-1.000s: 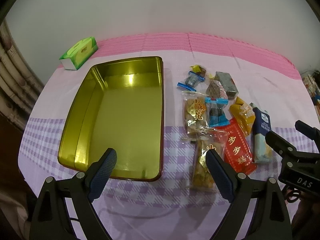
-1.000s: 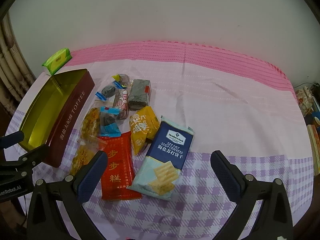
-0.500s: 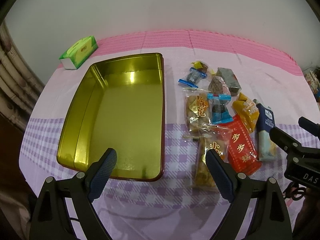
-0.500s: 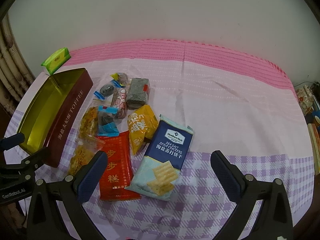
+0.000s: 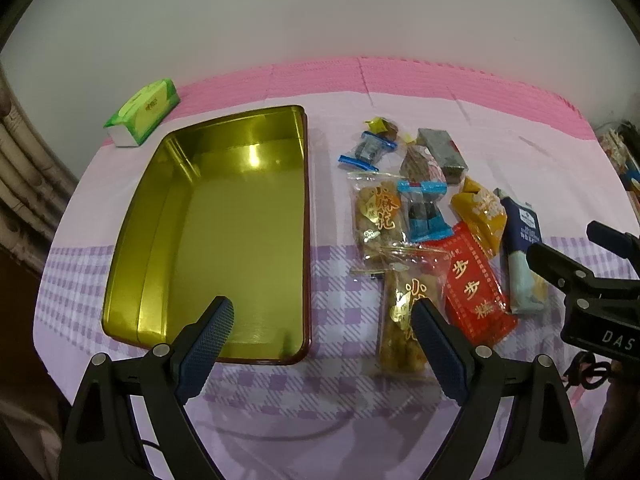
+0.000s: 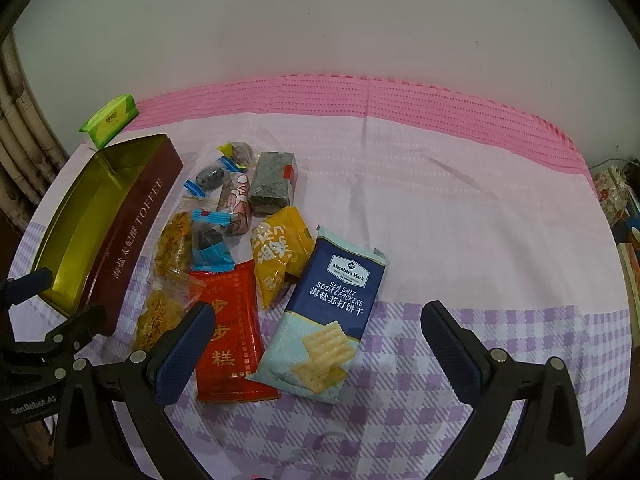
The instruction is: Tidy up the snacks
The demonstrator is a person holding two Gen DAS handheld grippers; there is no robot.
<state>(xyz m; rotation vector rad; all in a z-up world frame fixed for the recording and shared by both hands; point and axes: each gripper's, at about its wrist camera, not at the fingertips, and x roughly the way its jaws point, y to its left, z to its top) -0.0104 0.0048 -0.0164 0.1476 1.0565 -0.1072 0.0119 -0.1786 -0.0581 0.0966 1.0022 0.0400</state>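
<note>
An empty gold toffee tin (image 5: 168,280) (image 6: 132,224) lies on the left of the cloth-covered table. To its right is a heap of snacks: a blue soda cracker pack (image 6: 332,312) (image 5: 520,248), a red cake pack (image 6: 230,340) (image 5: 472,288), a yellow pack (image 6: 280,252) (image 5: 480,212), two clear bags of fried twists (image 5: 376,216) (image 5: 404,320), a grey bar (image 6: 272,184) and small wrapped sweets (image 5: 368,150). My left gripper (image 5: 322,328) hovers open over the tin's near right corner. My right gripper (image 6: 314,338) hovers open above the cracker pack, holding nothing.
A green tissue pack (image 5: 142,112) (image 6: 108,118) sits at the far left by the white wall. A curtain (image 5: 24,184) hangs at the left edge. Cluttered items (image 6: 616,204) stand past the table's right edge. The pink and purple checked cloth (image 6: 460,216) is bare to the right of the snacks.
Both grippers have drawn back and up slightly, so the tin and snacks sit a little farther away in both views. Nothing on the table has moved.
</note>
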